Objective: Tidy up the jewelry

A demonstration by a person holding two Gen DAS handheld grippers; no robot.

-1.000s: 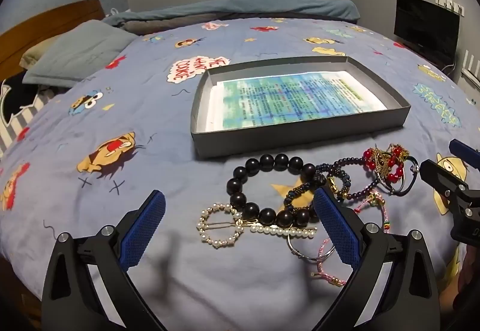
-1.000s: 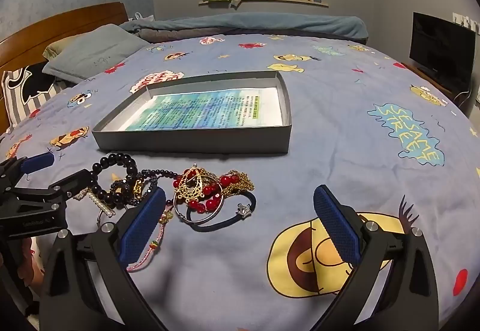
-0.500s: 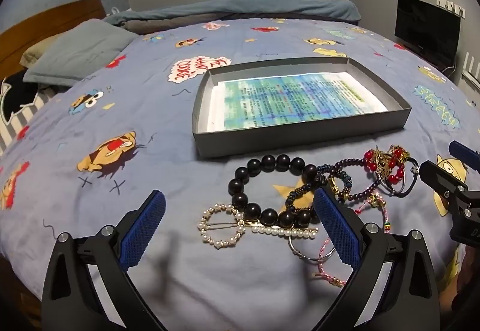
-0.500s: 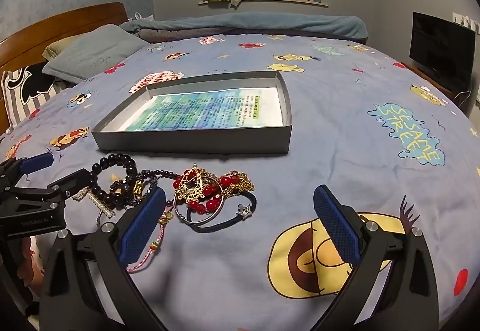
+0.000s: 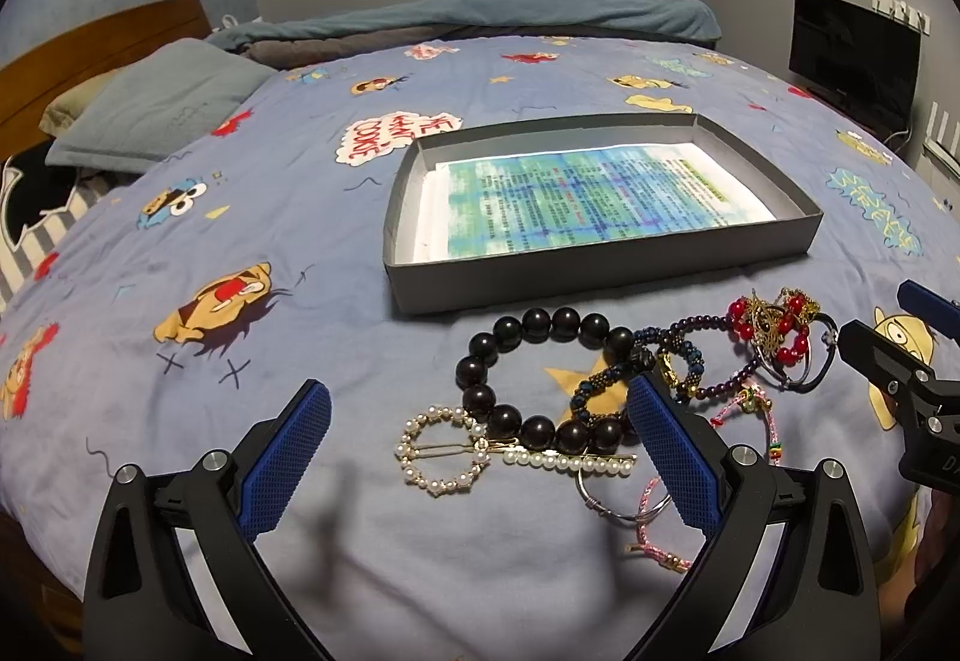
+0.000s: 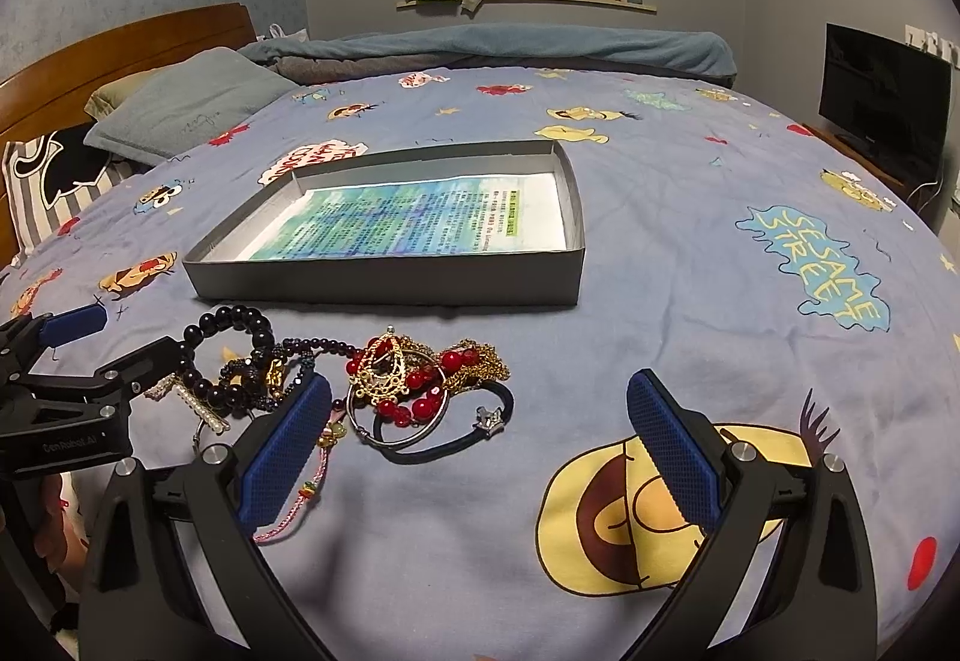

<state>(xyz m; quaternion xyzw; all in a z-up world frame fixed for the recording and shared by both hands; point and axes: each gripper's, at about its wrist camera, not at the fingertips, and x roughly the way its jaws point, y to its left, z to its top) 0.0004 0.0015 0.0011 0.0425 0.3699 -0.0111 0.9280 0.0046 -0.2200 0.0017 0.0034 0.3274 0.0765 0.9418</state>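
A heap of jewelry lies on the blue cartoon bedspread before a shallow grey box lined with a printed sheet. In the left wrist view I see a black bead bracelet, a pearl ring clip, a pearl bar clip and red beads with gold. My left gripper stands open above the pearl clips. My right gripper is open, just right of the pile, above a dark hair tie and a gold filigree pendant. Neither holds anything.
A grey pillow and wooden headboard lie at the left. A folded blanket runs across the far end of the bed. A dark TV stands to the right. Bare bedspread stretches right of the box.
Both grippers have stayed open and nearly still; the left view has shifted very slightly. The jewelry has not moved.
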